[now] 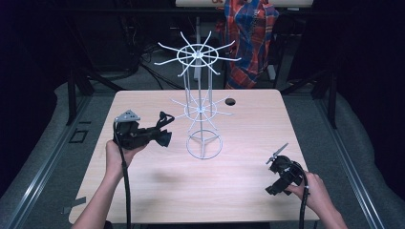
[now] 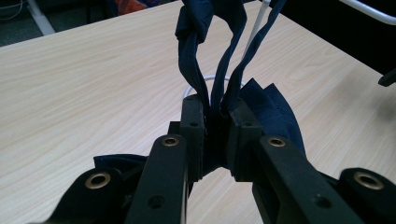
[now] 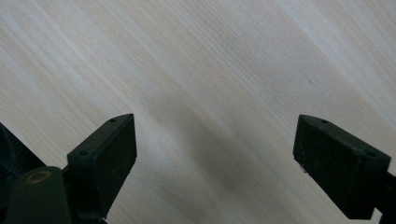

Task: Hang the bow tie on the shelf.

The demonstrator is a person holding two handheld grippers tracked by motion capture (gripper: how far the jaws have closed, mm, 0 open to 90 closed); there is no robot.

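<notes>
A plaid cloth [image 1: 249, 36] hangs in the dark room behind the wooden table [image 1: 143, 191].

Wire rack [image 1: 202, 112] stands mid-table [image 1: 143, 191], between both tongs.

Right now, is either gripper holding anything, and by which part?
The left gripper is shut on a dark blue cloth item, pinching its straps where they meet the cloth. The right gripper is open over the table, holding nothing.
</notes>
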